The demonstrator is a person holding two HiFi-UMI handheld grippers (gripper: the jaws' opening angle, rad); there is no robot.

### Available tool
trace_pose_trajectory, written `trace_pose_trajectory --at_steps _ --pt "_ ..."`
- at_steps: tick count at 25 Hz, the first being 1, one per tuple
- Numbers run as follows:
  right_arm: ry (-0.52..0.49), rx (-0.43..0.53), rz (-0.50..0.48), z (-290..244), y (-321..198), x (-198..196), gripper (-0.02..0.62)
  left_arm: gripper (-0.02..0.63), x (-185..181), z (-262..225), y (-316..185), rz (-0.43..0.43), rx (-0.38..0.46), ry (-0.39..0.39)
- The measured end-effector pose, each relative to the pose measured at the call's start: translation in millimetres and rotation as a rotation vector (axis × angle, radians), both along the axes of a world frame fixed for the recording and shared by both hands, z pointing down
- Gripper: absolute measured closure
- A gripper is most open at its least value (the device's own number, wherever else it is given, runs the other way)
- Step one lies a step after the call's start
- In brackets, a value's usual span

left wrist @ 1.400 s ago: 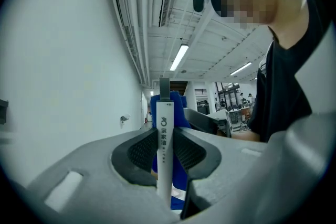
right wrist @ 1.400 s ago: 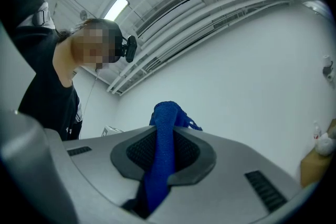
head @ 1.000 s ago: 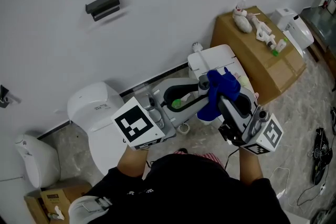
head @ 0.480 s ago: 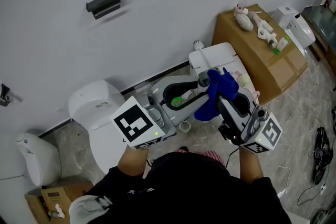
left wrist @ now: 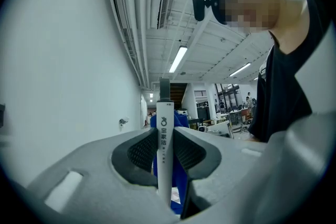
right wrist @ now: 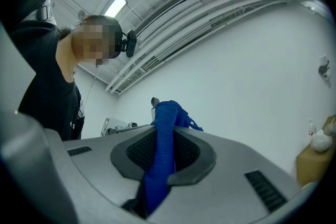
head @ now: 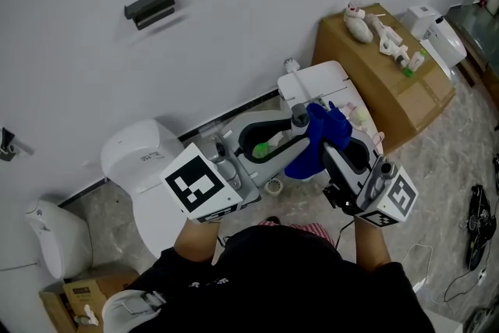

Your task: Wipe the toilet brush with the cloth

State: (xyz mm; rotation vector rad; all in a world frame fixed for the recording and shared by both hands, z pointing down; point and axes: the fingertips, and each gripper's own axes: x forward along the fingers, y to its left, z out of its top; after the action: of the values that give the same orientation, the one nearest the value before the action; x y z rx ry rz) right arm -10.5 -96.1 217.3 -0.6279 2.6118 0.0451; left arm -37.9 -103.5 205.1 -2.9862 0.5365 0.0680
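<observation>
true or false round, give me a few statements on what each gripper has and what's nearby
1. The left gripper clamps the toilet brush by its white handle. True.
2. The right gripper is empty. False: its jaws pinch the blue cloth.
3. The cloth lies on the floor. False: it is held up at the brush's far end.
4. A cardboard box carries small white items. True.
</observation>
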Motion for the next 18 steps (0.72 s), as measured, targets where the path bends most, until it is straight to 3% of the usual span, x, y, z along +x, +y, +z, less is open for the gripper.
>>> trace_pose_trajectory --at_steps 18 --pt "0.015 -0.02 0.045 10 7 13 0.532 0.512 11 -1 7 0.001 -0.009 -0.003"
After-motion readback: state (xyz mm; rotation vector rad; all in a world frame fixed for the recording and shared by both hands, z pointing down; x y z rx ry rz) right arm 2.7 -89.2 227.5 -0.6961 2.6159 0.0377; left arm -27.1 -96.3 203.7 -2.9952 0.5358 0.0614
